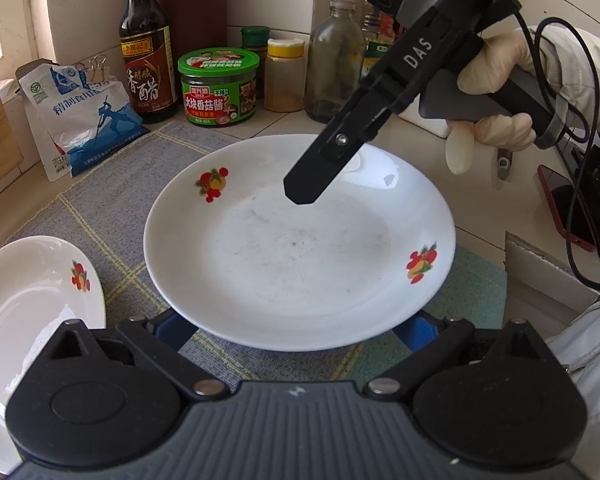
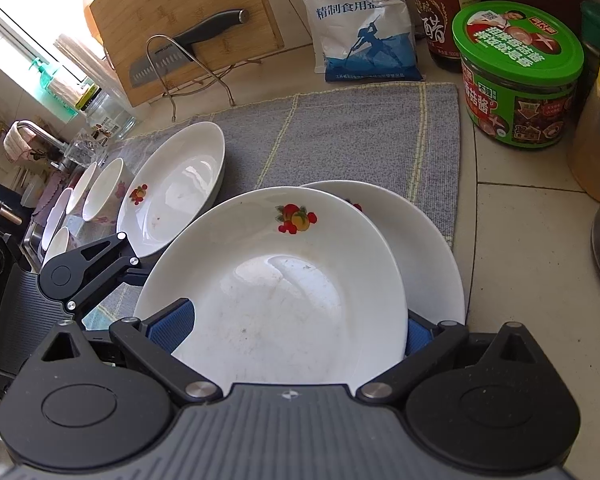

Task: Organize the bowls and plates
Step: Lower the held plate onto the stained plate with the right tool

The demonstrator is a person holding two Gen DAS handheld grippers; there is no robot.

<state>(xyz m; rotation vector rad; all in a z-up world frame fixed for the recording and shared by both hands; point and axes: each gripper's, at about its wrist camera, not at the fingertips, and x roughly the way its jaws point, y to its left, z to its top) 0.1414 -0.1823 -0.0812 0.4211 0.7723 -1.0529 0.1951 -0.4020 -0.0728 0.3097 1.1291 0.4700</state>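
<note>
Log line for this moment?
left gripper: open, at rim of top plate | right gripper: open, over top plate | top plate: over lower plate | third plate: apart, on cloth

"DAS" on the right hand-held gripper (image 1: 300, 194); "香醋" on the dark bottle (image 1: 148, 56).

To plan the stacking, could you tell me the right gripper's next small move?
Probably lower the right gripper onto the near rim of the top plate and close: its jaws stand open above it, and it lies offset on the plate beneath.
</note>
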